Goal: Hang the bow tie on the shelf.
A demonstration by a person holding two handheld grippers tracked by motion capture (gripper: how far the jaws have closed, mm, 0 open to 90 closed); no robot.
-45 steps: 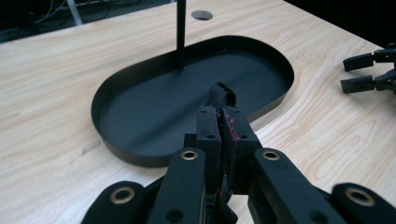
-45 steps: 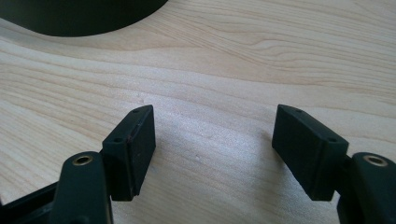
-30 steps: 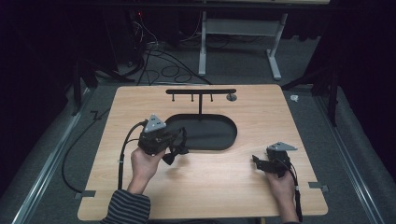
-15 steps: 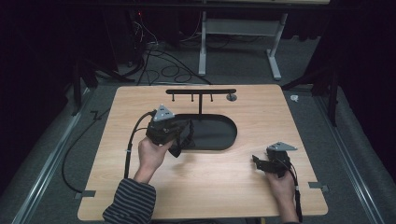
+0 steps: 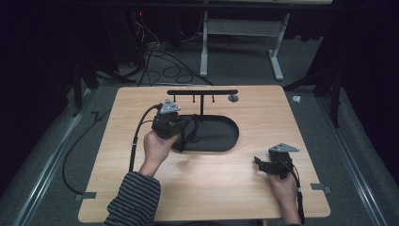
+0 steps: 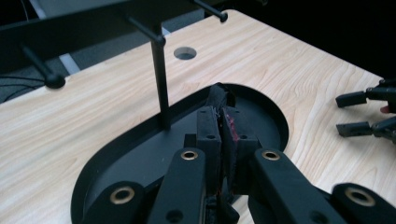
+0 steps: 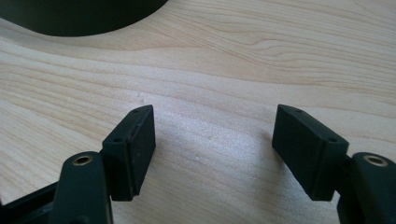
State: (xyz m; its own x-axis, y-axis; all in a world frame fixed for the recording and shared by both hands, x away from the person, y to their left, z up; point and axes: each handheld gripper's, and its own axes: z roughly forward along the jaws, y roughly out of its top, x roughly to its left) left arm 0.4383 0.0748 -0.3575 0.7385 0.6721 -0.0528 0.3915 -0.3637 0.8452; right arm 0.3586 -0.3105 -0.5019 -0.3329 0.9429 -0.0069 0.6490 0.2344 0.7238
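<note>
Black strap, small and limp (image 6: 219,100): pinched in the left gripper (image 6: 223,128), jaws clamped tight on it, its free end poking out beyond the tips. The gripper hovers over the near-left end of the black oval tray (image 5: 226,141), just in front of the stand's post (image 6: 159,84). Judgement: pickup is done; hanging the strap on one of the pegs (image 6: 50,80) of the crossbar above the tray is left. Right gripper (image 5: 261,163) idles well to the right of the tray, low over the worktop (image 5: 263,197), jaws wide, nothing between them.
</note>
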